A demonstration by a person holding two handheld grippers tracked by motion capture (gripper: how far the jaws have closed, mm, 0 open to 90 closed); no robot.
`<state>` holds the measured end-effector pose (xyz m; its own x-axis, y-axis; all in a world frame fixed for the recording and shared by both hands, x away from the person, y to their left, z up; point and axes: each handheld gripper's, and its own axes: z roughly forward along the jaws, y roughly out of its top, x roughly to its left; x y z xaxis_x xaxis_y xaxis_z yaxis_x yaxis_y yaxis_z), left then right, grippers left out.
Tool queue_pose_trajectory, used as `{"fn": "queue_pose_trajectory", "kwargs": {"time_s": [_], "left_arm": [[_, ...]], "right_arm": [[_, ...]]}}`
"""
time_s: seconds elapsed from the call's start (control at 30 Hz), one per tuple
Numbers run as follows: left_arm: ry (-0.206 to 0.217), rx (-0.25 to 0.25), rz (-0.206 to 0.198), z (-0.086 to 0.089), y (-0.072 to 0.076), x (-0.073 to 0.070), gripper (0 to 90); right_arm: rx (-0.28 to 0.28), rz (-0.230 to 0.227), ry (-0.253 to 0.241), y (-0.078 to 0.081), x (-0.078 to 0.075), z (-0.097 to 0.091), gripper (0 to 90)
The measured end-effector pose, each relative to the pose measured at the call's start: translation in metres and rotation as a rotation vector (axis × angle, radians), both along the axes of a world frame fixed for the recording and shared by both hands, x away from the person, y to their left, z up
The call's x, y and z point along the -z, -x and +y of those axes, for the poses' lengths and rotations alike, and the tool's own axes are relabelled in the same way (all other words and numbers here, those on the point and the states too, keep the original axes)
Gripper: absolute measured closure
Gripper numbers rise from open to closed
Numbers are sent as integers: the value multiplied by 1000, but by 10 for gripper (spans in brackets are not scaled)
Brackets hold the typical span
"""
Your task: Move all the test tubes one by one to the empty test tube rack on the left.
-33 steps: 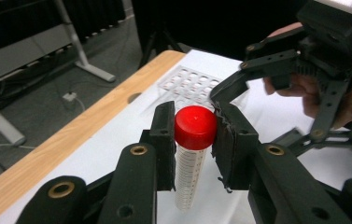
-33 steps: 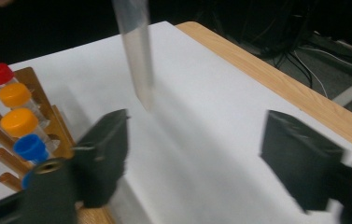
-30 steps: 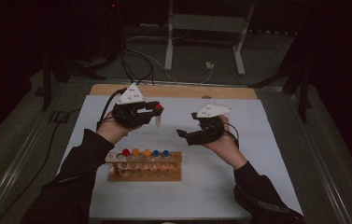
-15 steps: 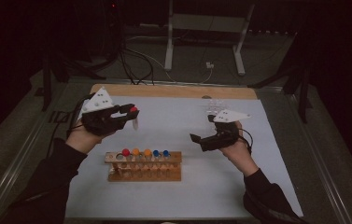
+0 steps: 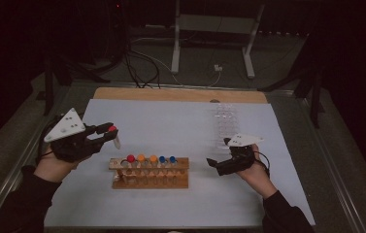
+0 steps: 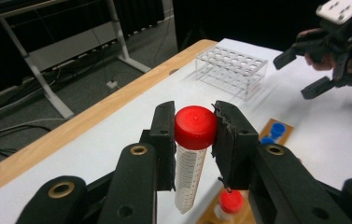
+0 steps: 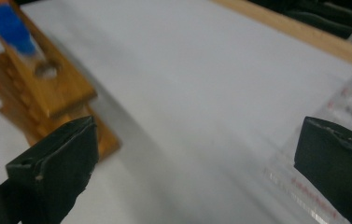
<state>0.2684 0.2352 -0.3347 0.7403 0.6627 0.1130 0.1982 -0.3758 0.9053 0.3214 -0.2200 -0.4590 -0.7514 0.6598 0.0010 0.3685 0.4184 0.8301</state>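
One tube in hand: red-capped tube (image 6: 193,148) clamped at the cap by the left gripper (image 5: 104,135), hanging roughly upright, long axis near vertical, tip clear of the sheet.
Tube position: left of the wooden rack (image 5: 150,173) and just far of its left end; a second red cap sits in the rack below the held tube in the left gripper view.
Rack slots: red, two orange, two blue caps in a row; rightmost hole looks free in the right gripper view.
Right gripper (image 5: 218,164): jaws have just been opening, now wide, nothing between them; sits right of the rack, near the clear plastic rack (image 5: 225,124).
Nearer hand: left gripper already holds the tube; clear rack lies far-right, closer to the right one.
Surface: white sheet (image 5: 171,121) on a wooden table, flat, uncluttered.
Room: dark, cables and a stand on the floor beyond.
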Motion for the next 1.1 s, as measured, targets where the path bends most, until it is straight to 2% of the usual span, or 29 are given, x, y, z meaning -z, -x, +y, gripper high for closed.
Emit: {"fn": "queue_pose_trajectory", "kwargs": {"time_s": [0.2, 0.4, 0.6, 0.73, 0.77, 0.93, 1.1], "left_arm": [[6, 25, 10, -1, 14, 9, 716], [29, 33, 44, -2, 12, 28, 717], [38, 32, 72, -4, 7, 44, 716], [45, 32, 91, -5, 4, 55, 716], [35, 30, 93, -6, 3, 59, 716], [52, 15, 128, -5, -3, 74, 716], [41, 12, 150, -6, -5, 87, 716]], "right_arm": [[-9, 34, 26, 14, 15, -7, 0], [-11, 33, 60, 25, 28, -18, 0], [-2, 65, 46, 33, 33, -30, 0], [9, 69, 33, 38, 33, -35, 0], [14, 70, 29, 39, 33, -36, 0], [24, 66, 15, 43, 32, -40, 0], [18, 64, 15, 44, 32, -41, 0]]}}
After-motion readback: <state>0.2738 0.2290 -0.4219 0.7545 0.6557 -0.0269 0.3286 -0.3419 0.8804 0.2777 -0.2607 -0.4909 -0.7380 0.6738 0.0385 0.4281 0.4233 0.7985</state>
